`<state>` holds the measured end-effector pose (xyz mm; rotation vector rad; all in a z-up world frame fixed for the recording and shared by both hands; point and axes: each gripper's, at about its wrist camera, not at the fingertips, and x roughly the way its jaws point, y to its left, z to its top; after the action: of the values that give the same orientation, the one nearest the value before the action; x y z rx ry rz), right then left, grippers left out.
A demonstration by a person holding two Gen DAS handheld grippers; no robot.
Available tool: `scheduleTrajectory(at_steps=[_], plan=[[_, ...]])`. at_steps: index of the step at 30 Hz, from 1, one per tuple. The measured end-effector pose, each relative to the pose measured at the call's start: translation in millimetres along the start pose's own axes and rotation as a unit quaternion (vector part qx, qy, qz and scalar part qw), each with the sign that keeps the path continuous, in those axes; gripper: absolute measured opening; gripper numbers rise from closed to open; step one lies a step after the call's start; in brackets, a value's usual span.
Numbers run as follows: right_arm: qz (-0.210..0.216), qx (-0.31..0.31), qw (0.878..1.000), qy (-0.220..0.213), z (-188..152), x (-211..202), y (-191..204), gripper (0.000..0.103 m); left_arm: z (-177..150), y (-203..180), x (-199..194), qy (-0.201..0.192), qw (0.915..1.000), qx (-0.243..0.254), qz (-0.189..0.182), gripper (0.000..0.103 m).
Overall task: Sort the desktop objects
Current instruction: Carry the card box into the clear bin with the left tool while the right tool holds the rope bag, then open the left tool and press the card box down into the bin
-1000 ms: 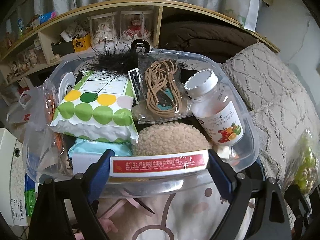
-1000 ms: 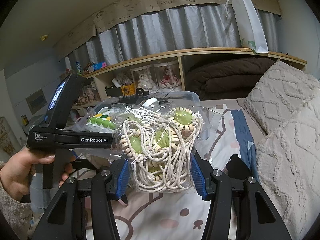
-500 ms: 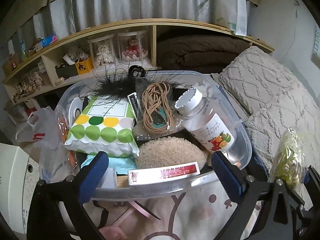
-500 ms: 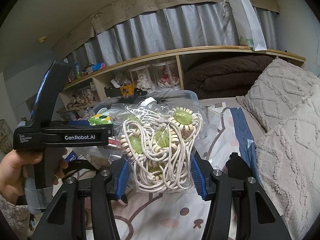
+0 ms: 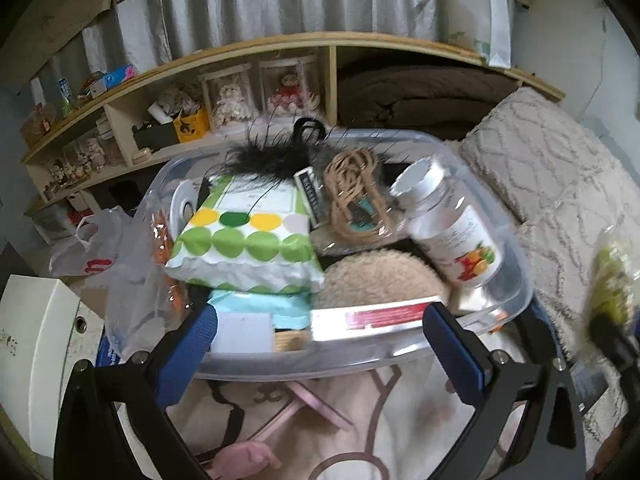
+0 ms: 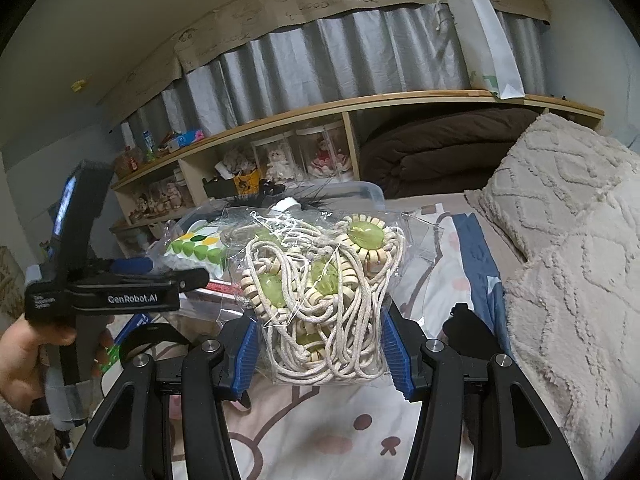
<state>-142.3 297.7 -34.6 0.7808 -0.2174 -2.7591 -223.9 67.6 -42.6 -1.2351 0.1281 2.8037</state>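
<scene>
Since a second ago my left claw [image 5: 320, 344] has let go of the red-labelled box [image 5: 376, 316], which now lies at the near edge of the tub [image 5: 516, 248] on the bed [image 6: 340, 436]; its jaws have just been opening and stand wide apart, touching nothing. That box sits on the rim and could slide out. My right claw [image 6: 316, 344] stays clamped on the bead bag [image 6: 320, 288]; slippery film might let it drop short of the tub.
</scene>
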Motion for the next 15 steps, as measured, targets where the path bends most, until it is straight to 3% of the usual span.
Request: scheduleTrajectory(at_steps=[4, 9, 13, 15], plan=[[-0.001, 0.005, 1.0, -0.001, 0.4, -0.9, -2.3, 0.055, -1.6, 4.3, 18.3, 0.028, 0.9995, 0.009, 0.011, 0.103], [-0.004, 0.009, 1.0, 0.002, 0.1, 0.0, -3.8, 0.055, 12.5, 2.5, 40.0, 0.068, 0.9974, -0.005, -0.023, 0.103], [-0.003, 0.011, 1.0, 0.003, 0.3, 0.3, -5.6, 0.055, 23.5, -22.5, 59.7, 0.121, 0.9919, 0.033, -0.021, 0.103], [-0.003, 0.012, 1.0, 0.004, 0.3, 0.6, -6.8, 0.055, 23.8, -32.6, 62.5, 0.123, 0.9911, 0.049, -0.011, 0.103]])
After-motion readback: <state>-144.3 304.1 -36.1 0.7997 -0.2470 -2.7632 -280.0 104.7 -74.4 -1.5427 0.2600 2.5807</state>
